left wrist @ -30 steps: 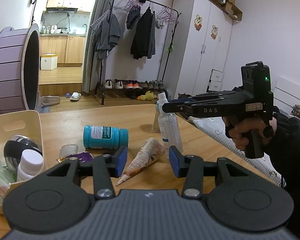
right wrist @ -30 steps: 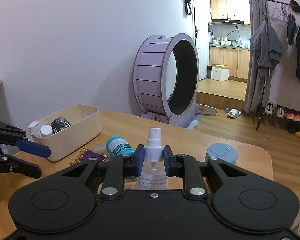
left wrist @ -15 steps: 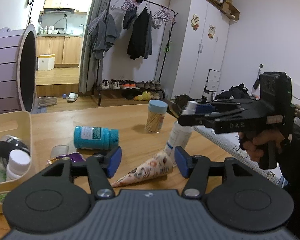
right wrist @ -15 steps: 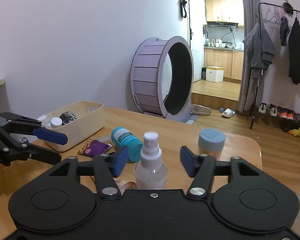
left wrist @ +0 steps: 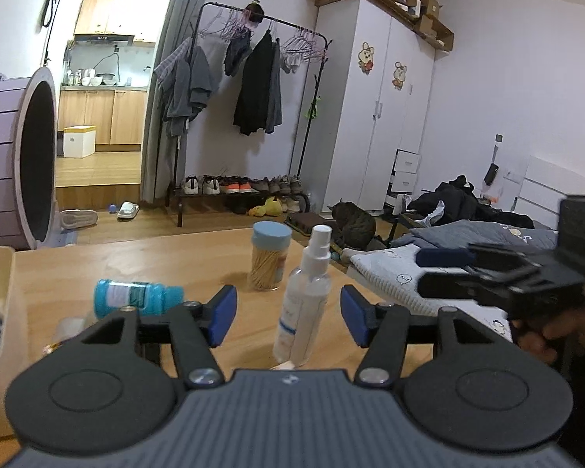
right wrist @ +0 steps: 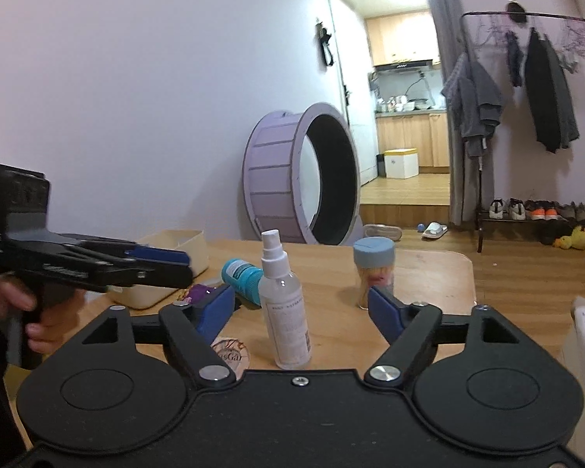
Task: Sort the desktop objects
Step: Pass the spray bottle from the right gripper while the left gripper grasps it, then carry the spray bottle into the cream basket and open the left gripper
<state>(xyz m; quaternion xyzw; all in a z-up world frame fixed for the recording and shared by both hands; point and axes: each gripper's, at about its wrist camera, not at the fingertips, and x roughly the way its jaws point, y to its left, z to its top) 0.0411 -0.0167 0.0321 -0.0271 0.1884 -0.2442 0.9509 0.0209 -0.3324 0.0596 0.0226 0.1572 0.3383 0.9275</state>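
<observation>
A lived-in home here, a bedroom opening onto a kitchen. Far wall: a clothes rack (left wrist: 253,78) hung with jackets and hangers, a row of shoes (left wrist: 238,185) on its bottom rail. Right of it a white wardrobe (left wrist: 374,117) with cartoon stickers, boxes stacked on top. A cat (left wrist: 353,224) sits on the floor by it. Far right, a bed (left wrist: 448,241) piled with bedding and dark clothes. Left, a big purple cat wheel (right wrist: 300,173), slippers (right wrist: 433,229) on the wood floor, and through the doorway, a kitchen (right wrist: 405,93) with wooden cabinets and a hood. Near us, a wooden counter (right wrist: 429,273) with small household bits.
</observation>
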